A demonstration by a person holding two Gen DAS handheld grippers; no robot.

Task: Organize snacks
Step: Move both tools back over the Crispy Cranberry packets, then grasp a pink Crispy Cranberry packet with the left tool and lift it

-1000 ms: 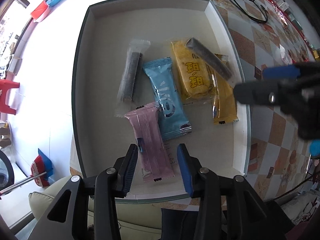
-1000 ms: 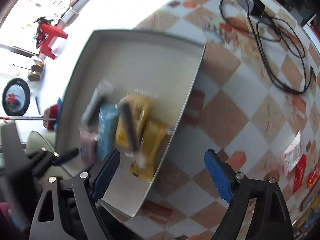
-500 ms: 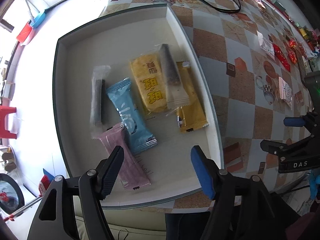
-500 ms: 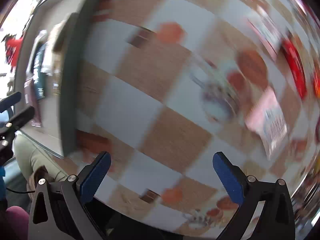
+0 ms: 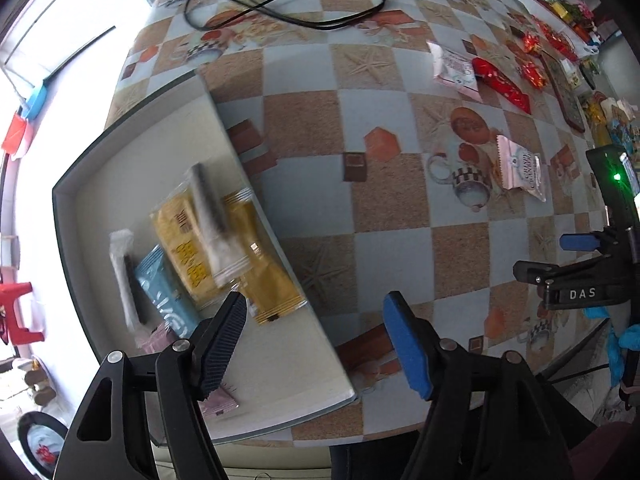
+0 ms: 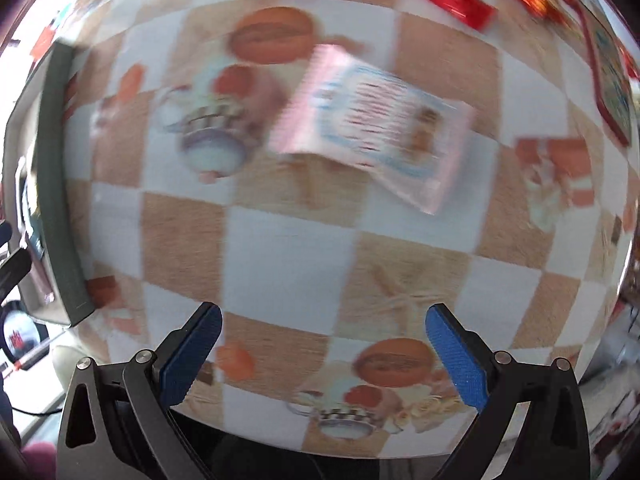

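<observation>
At the left edge of the surface [image 5: 384, 216], which is covered in a checked cloth, a shallow tray [image 5: 280, 240] is seen from the left wrist view. Inside it a clear-wrapped dark bar [image 5: 124, 276] lies furthest left, then a blue packet [image 5: 164, 300], a yellow packet [image 5: 182, 248] and a second yellow packet [image 5: 264, 268] by the tray's right wall. A second dark bar [image 5: 210, 216] is laid across the two yellow ones. A pink packet [image 5: 216, 400] is glimpsed below the blue one, mostly hidden behind the claw.

The left claw [image 5: 314, 336] is held above the tray's right wall, pointing down. Its jaws are spread fairly wide with nothing between them, having opened within the last second and then steadied.

Further right, a pale pink snack packet [image 5: 520, 168] lies flat on the cloth toward the right edge. Another pale packet [image 5: 456, 68] and a red wrapper [image 5: 502, 82] lie beyond it, with more wrappers near the far right corner. A black cable [image 5: 280, 4] is coiled at the far edge.

In the blurred right wrist view, the right claw [image 6: 324, 354] is seen over bare cloth. Its jaws have been opening and stand at their widest, empty. The pale pink snack packet [image 6: 376, 128] lies ahead of it, untouched.
</observation>
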